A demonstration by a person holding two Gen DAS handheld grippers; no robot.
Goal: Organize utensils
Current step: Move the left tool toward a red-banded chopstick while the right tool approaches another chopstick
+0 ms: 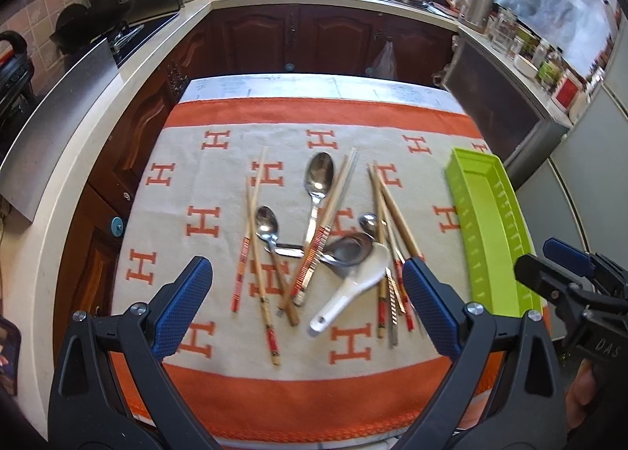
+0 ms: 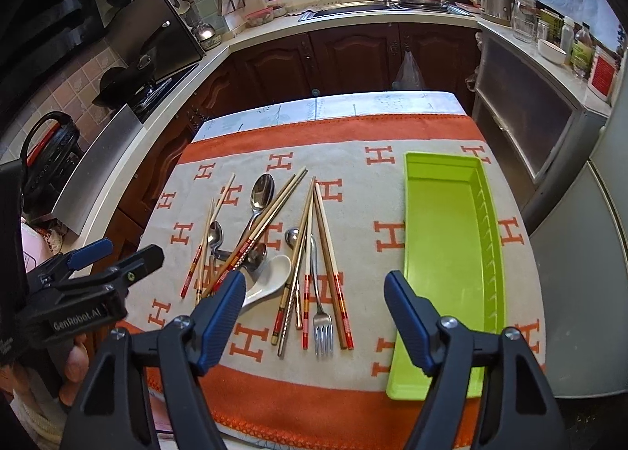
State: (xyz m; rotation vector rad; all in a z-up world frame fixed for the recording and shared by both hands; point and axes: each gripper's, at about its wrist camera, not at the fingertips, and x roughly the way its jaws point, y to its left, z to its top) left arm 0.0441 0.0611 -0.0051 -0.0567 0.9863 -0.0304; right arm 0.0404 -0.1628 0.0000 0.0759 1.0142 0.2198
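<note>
Barely begun, by the look of it. Green tray (image 2: 443, 254) bare inside, nothing sorted into it yet; lying just ahead and right of the right gripper (image 2: 314, 293), near end passing under the right pad. All utensils loose on the towel (image 2: 392, 352) in a tangled heap: chopsticks (image 2: 329, 254) fanned and crossed, a big spoon (image 1: 318, 175) farthest out, two smaller metal spoons nearer, a white ceramic spoon (image 1: 353, 293) between the left gripper's (image 1: 306, 285) pads, a fork (image 2: 322, 326) just ahead of the right fingers. Everything left to do: picking each piece out and laying it in the tray.

Both grippers wide open, empty, hovering short of the pile, nothing pressed by either pair of pads.

Hard to make out: exact chopstick count, since several overlap and the left wrist view smears them. Handle of one small spoon buried under crossing sticks. Part of the ceramic spoon masked by the right gripper's left pad. Fork nearly lost among sticks from the left wrist. Tray's near end cut off by fingers in both views.
</note>
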